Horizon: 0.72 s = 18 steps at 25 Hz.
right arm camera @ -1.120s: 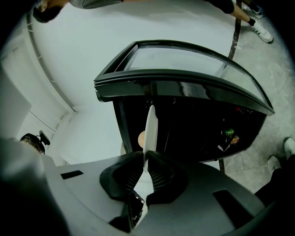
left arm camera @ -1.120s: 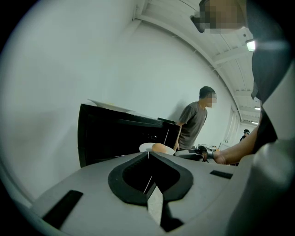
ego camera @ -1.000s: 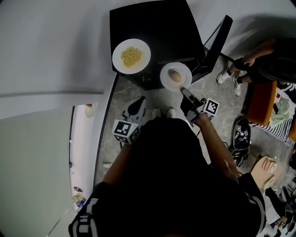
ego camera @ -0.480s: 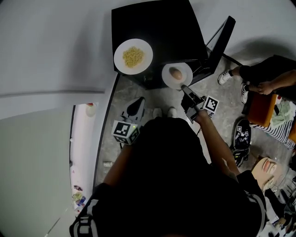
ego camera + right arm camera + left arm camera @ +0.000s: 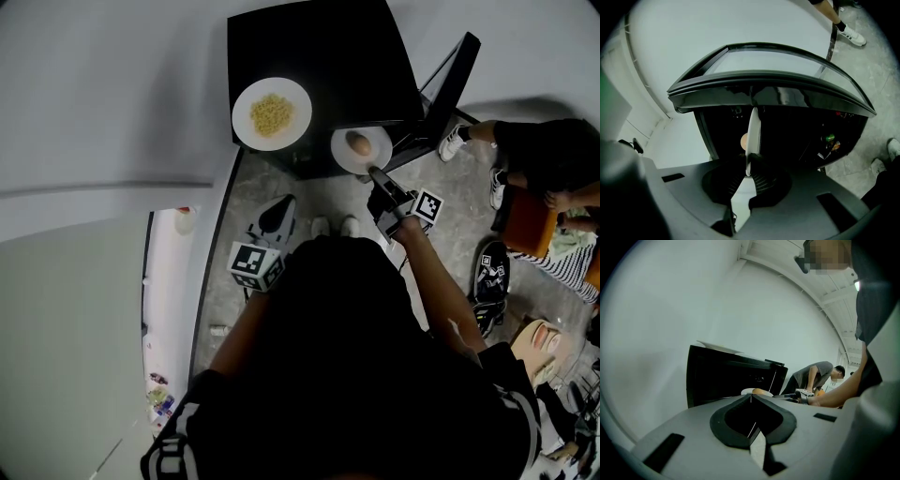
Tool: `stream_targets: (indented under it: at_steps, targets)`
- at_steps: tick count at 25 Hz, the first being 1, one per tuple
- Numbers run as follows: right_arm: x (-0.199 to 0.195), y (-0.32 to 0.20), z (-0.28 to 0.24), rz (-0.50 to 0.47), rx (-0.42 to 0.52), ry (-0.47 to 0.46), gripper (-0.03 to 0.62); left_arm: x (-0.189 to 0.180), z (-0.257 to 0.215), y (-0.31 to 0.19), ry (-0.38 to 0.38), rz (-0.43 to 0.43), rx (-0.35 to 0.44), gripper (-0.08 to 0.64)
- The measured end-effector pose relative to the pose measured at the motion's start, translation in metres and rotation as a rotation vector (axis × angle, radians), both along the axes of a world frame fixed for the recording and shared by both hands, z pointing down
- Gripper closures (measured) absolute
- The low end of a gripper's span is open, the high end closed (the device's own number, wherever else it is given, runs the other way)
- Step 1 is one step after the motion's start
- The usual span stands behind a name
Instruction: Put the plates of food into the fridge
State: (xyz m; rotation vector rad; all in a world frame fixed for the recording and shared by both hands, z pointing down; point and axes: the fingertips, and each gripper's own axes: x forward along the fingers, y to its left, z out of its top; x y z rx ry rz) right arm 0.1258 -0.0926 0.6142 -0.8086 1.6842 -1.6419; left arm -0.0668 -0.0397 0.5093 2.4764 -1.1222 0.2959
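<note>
Floor (image 5: 267, 183): grey speckled stone, bounded on one side by a plain white wall (image 5: 112, 94). A low black fridge (image 5: 319, 47) stands against that wall, its door (image 5: 452, 67) swung open to my right and its inside dark, with a few small items on the shelves (too dim to identify). Another person (image 5: 539, 150) is off to the right, well apart from the fridge. On top of the fridge sits a large white plate (image 5: 246, 131) carrying a heap of yellow noodles (image 5: 270, 114). My right gripper (image 5: 374, 172) has its fingers clamped on the near rim of a small white plate (image 5: 380, 141), face up, which bears one round, pale brown piece of food (image 5: 357, 144) near its middle. This plate hangs in the air at the fridge's open front, just beside the top's front edge; I cannot tell whether its far rim has crossed the opening. My left gripper (image 5: 281, 208) hovers over the floor before the fridge, its fingers closed together on nothing.
</note>
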Motion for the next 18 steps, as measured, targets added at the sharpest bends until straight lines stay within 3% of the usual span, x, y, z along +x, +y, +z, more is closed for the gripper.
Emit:
stream_targets:
  at_steps: [18]
  targets:
    - [0.001,-0.028,0.014,0.035,-0.027,0.011,0.551,0.004,-0.004,-0.015,-0.008,0.001,0.008,0.537]
